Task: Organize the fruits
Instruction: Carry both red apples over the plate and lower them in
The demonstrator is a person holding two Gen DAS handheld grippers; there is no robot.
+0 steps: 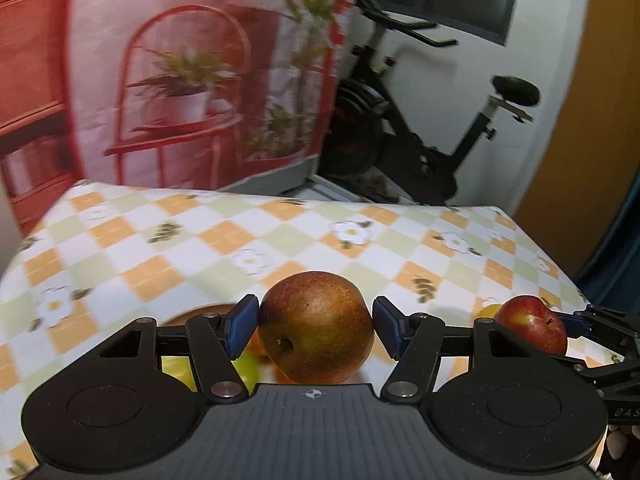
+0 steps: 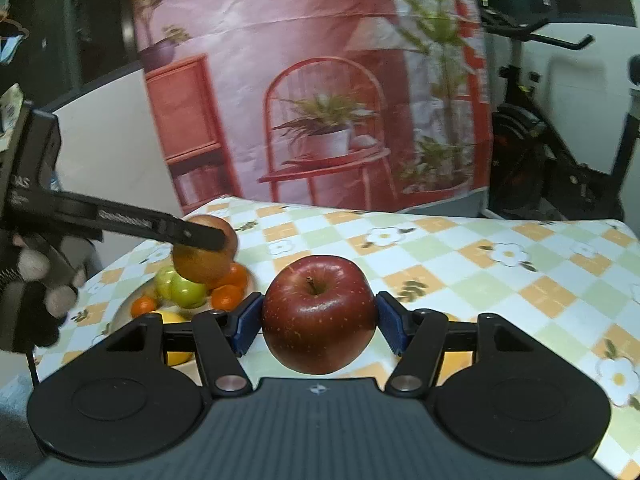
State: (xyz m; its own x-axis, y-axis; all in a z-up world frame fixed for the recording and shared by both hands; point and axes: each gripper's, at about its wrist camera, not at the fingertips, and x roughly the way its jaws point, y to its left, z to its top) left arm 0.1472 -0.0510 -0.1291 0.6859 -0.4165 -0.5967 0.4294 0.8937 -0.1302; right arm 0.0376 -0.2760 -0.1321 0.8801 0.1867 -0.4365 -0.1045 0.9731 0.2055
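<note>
My left gripper (image 1: 316,326) is shut on a brownish-red apple (image 1: 316,328) and holds it above a plate of fruit (image 2: 120,312); it also shows in the right wrist view (image 2: 204,240) at the left. My right gripper (image 2: 318,320) is shut on a dark red apple (image 2: 319,316) above the table, and shows in the left wrist view (image 1: 532,330) at the right. The plate holds green apples (image 2: 182,290), small oranges (image 2: 228,292) and a yellow fruit (image 2: 176,354).
The table has a checked flower tablecloth (image 1: 280,236). A printed backdrop (image 2: 312,100) hangs behind it. An exercise bike (image 1: 420,128) stands at the far right. Another yellow fruit (image 2: 456,356) lies under my right gripper.
</note>
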